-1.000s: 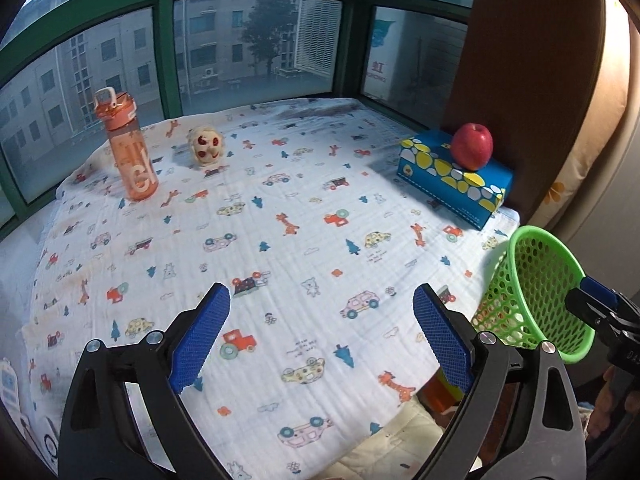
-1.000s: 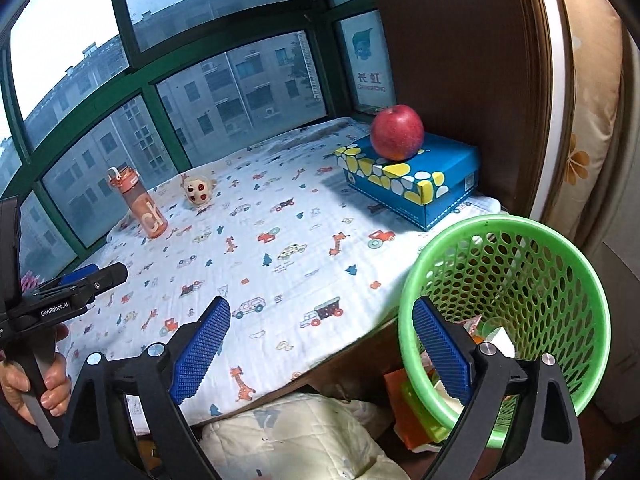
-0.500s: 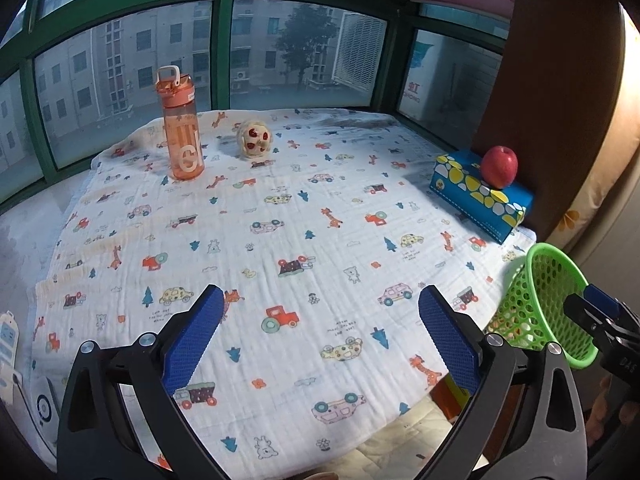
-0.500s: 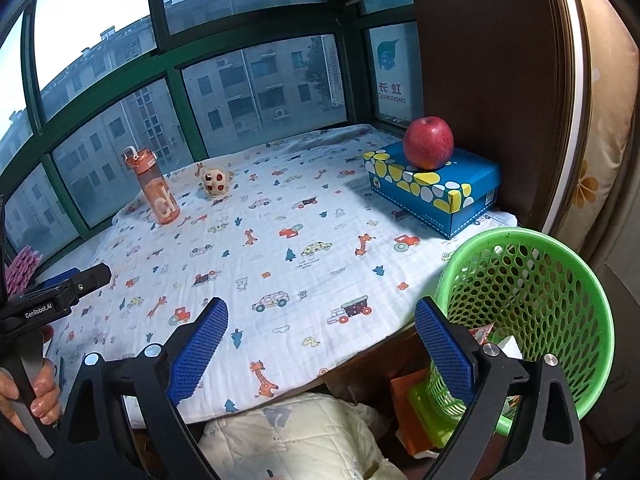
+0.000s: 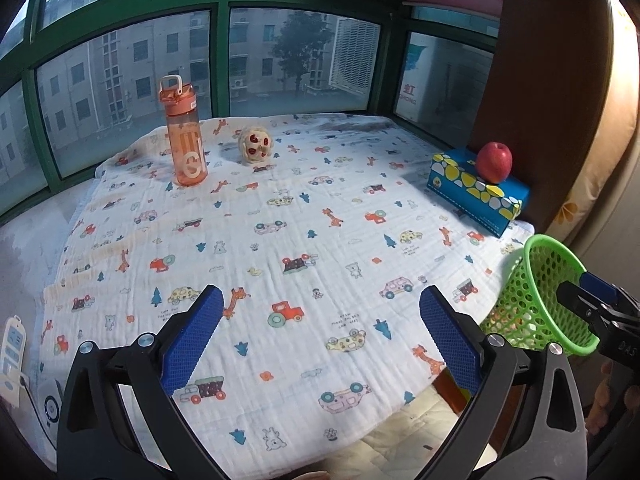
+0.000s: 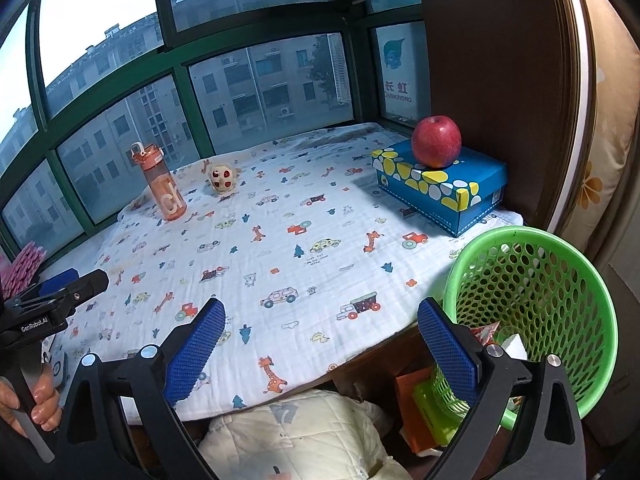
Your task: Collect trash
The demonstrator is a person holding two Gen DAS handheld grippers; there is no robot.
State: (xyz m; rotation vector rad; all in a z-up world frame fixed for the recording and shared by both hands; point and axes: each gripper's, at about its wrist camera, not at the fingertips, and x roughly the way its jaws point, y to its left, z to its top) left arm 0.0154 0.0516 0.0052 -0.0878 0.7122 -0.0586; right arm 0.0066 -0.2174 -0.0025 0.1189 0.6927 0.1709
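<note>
Both grippers have pulled back from the desk [image 5: 280, 216], jaws spread and empty. Trash already lies inside the green basket [image 6: 560, 248] at the edge. Risk: mistaking the crumpled ball [image 5: 255, 146] or apple [image 6: 436, 141] for trash.

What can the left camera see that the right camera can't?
Only the left wrist view shows the white remote at the table's left edge. Only the right wrist view looks down into the green basket, with paper scraps at the bottom, and shows a pink striped thing at the far left. Both show the orange bottle, the small round toy, the apple on the blue box, and open, empty grippers: left, right.
</note>
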